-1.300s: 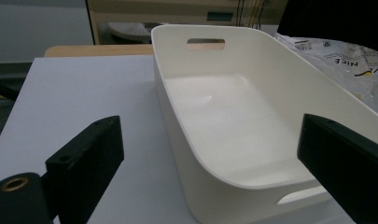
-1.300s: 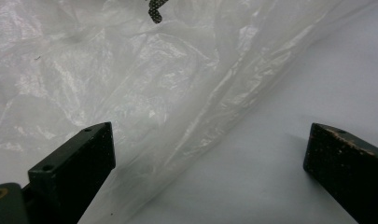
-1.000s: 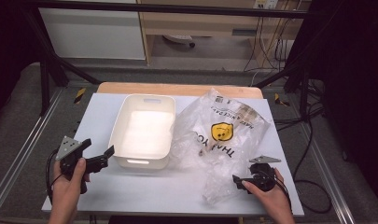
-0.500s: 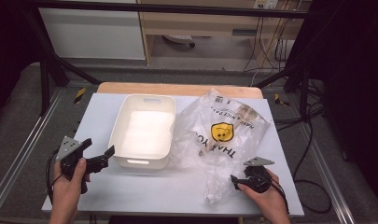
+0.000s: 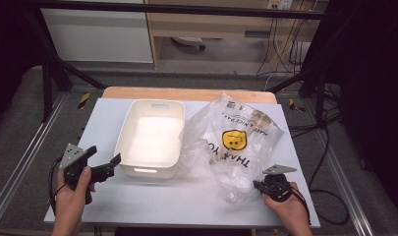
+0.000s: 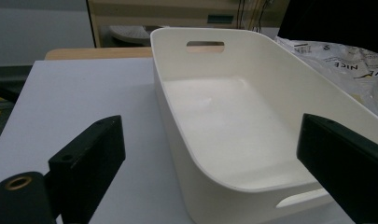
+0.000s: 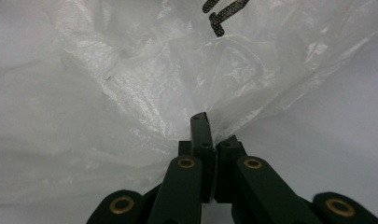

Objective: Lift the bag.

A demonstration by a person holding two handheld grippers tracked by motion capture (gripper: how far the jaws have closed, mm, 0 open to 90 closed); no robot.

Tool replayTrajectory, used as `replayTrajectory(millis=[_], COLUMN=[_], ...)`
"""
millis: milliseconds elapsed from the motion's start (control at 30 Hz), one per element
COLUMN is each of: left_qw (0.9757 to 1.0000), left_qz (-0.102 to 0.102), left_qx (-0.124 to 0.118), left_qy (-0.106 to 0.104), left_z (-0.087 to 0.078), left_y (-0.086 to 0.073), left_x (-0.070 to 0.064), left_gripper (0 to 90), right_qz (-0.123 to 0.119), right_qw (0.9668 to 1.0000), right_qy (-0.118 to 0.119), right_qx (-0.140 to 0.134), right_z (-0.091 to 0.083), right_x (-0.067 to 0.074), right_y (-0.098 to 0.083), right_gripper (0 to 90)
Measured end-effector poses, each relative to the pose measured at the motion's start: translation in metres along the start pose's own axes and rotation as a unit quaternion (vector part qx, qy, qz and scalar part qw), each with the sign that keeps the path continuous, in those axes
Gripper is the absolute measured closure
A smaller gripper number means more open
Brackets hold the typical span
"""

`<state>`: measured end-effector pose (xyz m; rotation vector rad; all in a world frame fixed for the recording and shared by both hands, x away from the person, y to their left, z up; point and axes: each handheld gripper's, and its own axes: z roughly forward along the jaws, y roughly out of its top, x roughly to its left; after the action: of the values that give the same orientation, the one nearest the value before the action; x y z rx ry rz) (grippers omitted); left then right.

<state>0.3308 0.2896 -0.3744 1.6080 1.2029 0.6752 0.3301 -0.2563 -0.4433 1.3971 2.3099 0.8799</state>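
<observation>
Pale grey tabletop (image 5: pixel 152 206) fills the middle of the high view, with dark floor and cables around it. At centre sits a white rectangular plastic tub (image 5: pixel 150 138), empty; just to its right sprawls a crumpled clear plastic bag with a yellow smiley print (image 5: pixel 236 142). That bag looks feather-light, limp and slippery, so a pinch on a gathered edge seems the best hold. At lower right, the right gripper (image 5: pixel 259 186) meets the bag's near corner, hand low on the table. At lower left, the left gripper (image 5: pixel 104 163) hovers beside the tub, forearm coming up from the bottom edge.

Left gripper view: jaws spread wide, framing the tub's (image 6: pixel 252 126) near end, gripping nothing.

Right gripper view: jaws pressed together at lower centre, a fold of bag (image 7: pixel 130 84) film seemingly nipped between them.
</observation>
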Motion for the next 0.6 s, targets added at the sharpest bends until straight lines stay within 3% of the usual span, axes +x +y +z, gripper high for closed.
replayTrajectory(millis=[333, 600], left_qw=[1.0, 0.9995], left_qz=[0.005, 0.022], left_qx=[0.0, 0.004], left_qy=[-0.005, -0.022], left_z=[-0.001, 0.0], left_y=[0.002, 0.005], left_x=[-0.003, -0.019], left_gripper=[7.5, 7.5], right_qz=[0.01, 0.033], right_qw=[0.9994, 0.9967], right_qy=[-0.032, -0.075], right_qx=[0.009, 0.0], right_z=[-0.017, -0.025], right_x=[-0.037, -0.072], right_y=[-0.013, -0.019], right_gripper=[90.0, 90.0])
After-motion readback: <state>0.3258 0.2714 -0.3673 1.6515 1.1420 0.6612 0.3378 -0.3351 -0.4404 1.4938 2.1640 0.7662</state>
